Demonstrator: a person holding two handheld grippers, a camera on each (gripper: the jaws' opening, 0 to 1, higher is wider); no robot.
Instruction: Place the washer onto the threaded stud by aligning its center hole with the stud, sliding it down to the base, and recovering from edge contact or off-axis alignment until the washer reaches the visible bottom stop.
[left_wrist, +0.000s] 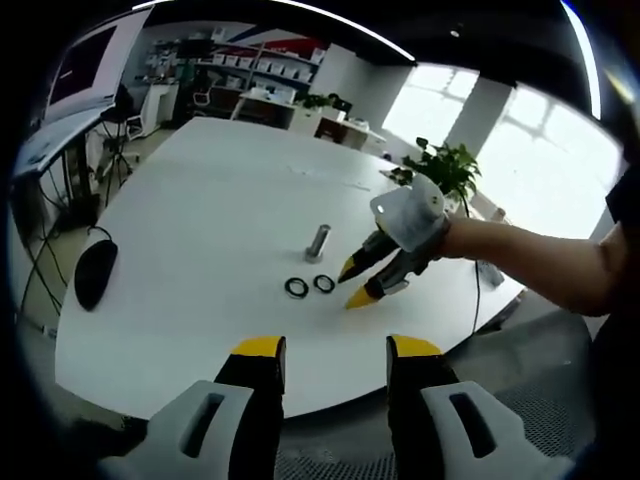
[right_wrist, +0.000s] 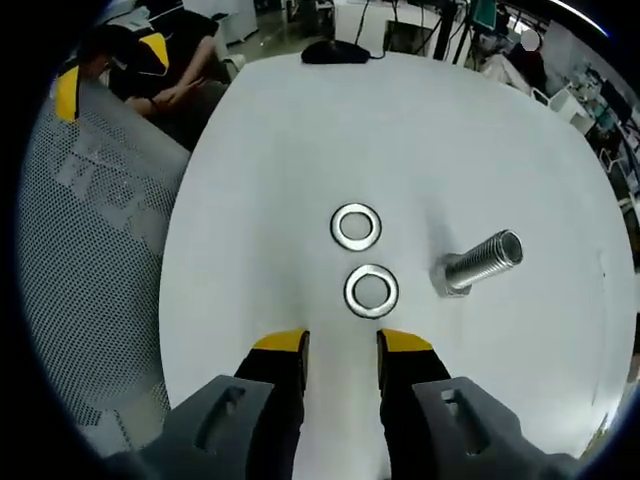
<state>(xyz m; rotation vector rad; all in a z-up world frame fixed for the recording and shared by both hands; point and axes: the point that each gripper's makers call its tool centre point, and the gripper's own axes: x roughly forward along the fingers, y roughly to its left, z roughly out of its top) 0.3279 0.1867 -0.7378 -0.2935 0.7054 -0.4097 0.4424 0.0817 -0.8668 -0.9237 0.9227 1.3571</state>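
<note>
Two flat, shiny metal ring washers lie at the centre of the right gripper view on the smooth white round table (right_wrist: 300, 130): the nearer washer (right_wrist: 371, 291) just ahead of the right gripper (right_wrist: 342, 344), the farther washer (right_wrist: 356, 227) just beyond. To their right stands the ridged silver threaded stud (right_wrist: 480, 262). Its jaws stand apart, empty. The left gripper view adds a black computer mouse (left_wrist: 96, 272) at left; the left gripper (left_wrist: 334, 350) is likewise parted, holding nothing.

Left gripper (left_wrist: 330, 352): black fingers (left_wrist: 258, 385) with yellow tips on a grey slotted body. Right gripper (right_wrist: 342, 345): identical build, yellow-tipped black fingers (right_wrist: 281, 375). Behind its fingers, a bare forearm (left_wrist: 545, 255).
</note>
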